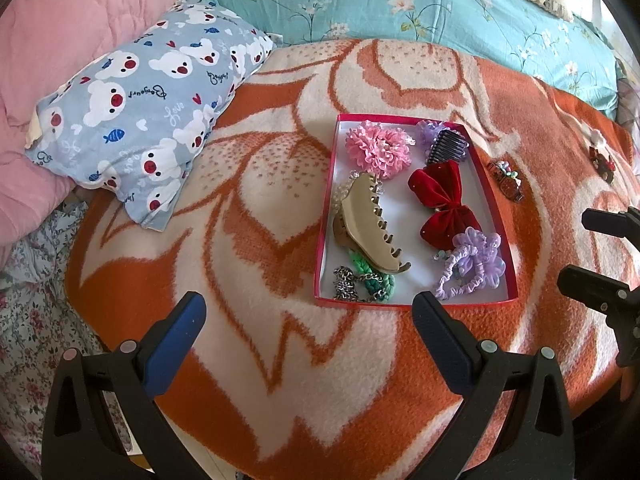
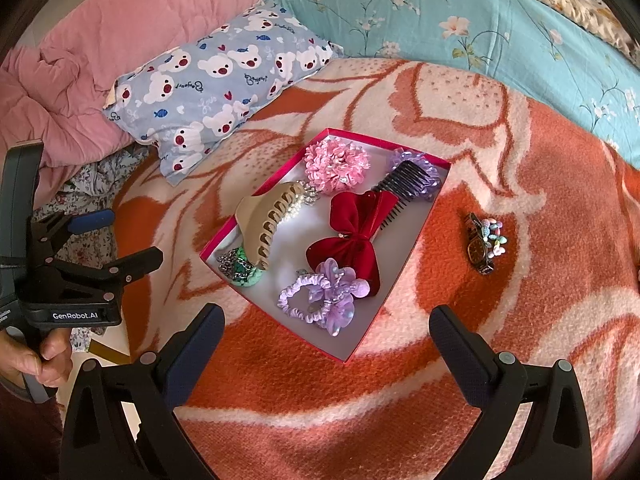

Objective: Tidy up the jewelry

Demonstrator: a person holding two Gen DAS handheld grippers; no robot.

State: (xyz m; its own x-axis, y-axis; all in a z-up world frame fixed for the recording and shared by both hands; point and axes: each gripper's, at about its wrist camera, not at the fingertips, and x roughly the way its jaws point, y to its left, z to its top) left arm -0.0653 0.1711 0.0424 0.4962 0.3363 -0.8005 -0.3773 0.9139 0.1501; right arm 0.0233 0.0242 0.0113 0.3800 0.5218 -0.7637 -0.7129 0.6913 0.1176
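A red-rimmed white box point(image 1: 496, 216) point(image 2: 394, 280) lies on the orange blanket. It holds a beige claw clip point(image 1: 368, 224) point(image 2: 268, 216), a red velvet bow point(image 1: 442, 204) point(image 2: 352, 236), a pink flower point(image 1: 378, 148) point(image 2: 336, 162), purple scrunchies point(image 1: 472, 264) point(image 2: 324, 296), a dark comb clip point(image 1: 446, 148) point(image 2: 404, 184), a green braid and a chain point(image 1: 348, 284). A wristwatch with pastel beads point(image 1: 508, 180) point(image 2: 482, 242) lies on the blanket right of the box. My left gripper point(image 1: 308, 320) point(image 2: 120, 240) is open and empty near the box's front left. My right gripper point(image 2: 326, 332) point(image 1: 592, 248) is open and empty at the box's near end.
A small dark red ornament point(image 1: 602, 160) lies on the blanket at the far right. A blue bear-print pillow point(image 1: 136, 120) point(image 2: 216, 88) and a pink quilt point(image 1: 60, 40) lie to the left. A turquoise floral cover point(image 1: 400, 0) lies behind. The bed's edge runs at the lower left.
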